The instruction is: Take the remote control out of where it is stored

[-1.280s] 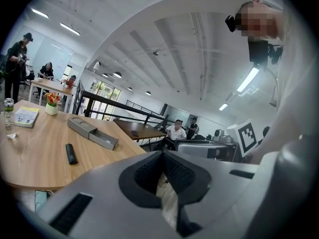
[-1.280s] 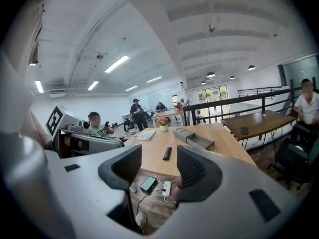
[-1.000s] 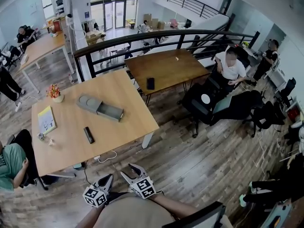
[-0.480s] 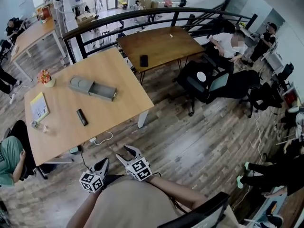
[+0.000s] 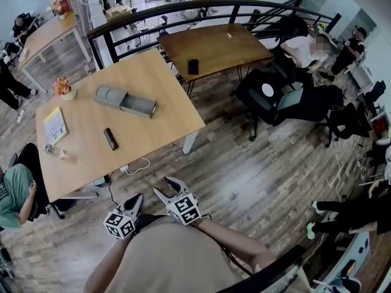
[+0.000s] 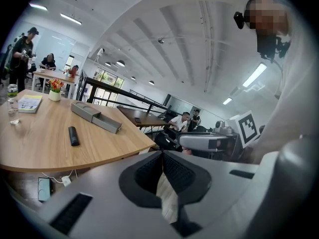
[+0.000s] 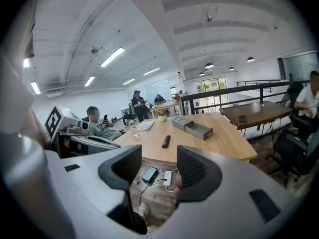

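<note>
A black remote control (image 5: pixel 110 138) lies flat on the light wooden table (image 5: pixel 165 121), in front of a grey drawer box (image 5: pixel 125 101) whose drawer is pulled out. Both grippers hang close to my body, well short of the table, above the wooden floor. My left gripper (image 5: pixel 137 200) is shut with nothing in it; in the left gripper view its jaws (image 6: pixel 162 163) meet, with the remote (image 6: pixel 73 135) and the box (image 6: pixel 95 117) far off to the left. My right gripper (image 5: pixel 166 187) stands open and empty (image 7: pixel 159 168), pointing toward the remote (image 7: pixel 166 141) and the box (image 7: pixel 192 125).
A power strip with a white cable (image 5: pixel 125 168) lies under the table's near edge. A yellow book (image 5: pixel 55 126) and a flower pot (image 5: pixel 63 88) sit at the table's left end, where a person (image 5: pixel 15 203) is seated. A darker table (image 5: pixel 214 47) and office chairs (image 5: pixel 269 99) stand to the right.
The head view has shifted a little over the scene. Both grippers stay close to my body, and the remote and the drawer box have not moved on the table.
</note>
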